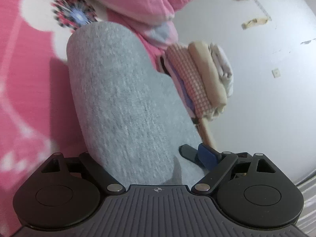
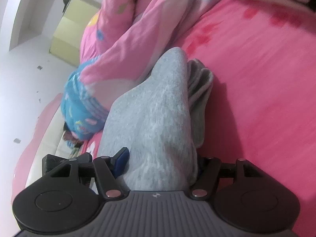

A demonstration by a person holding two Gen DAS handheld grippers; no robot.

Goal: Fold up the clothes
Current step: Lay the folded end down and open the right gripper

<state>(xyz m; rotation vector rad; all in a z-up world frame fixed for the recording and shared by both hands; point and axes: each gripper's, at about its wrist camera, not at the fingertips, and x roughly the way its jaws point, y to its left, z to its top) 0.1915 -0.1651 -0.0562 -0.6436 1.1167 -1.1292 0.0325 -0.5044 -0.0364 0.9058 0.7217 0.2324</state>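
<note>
A folded light grey knit garment (image 1: pixel 122 90) lies on the pink bedsheet (image 1: pixel 25 90) and runs away from me between the fingers of both grippers. My left gripper (image 1: pixel 146 154) straddles its near end. The blue pad (image 1: pixel 207 156) on the right stands just beside the cloth, and the other finger is hidden under it. In the right wrist view the same garment (image 2: pixel 158 114) fills my right gripper (image 2: pixel 162 158). The left blue pad (image 2: pixel 122 158) there presses against the cloth, and the other finger is covered by it. A darker grey layer (image 2: pixel 201 90) shows along the right edge.
A stack of folded clothes (image 1: pixel 199 79), checked pink, beige and white, sits at the bed's edge by the white wall (image 1: pixel 266 98). A crumpled pink quilt (image 2: pixel 134 39) and a blue patterned bundle (image 2: pixel 83 106) lie beyond the garment. A pale yellow cabinet (image 2: pixel 73 29) stands farther back.
</note>
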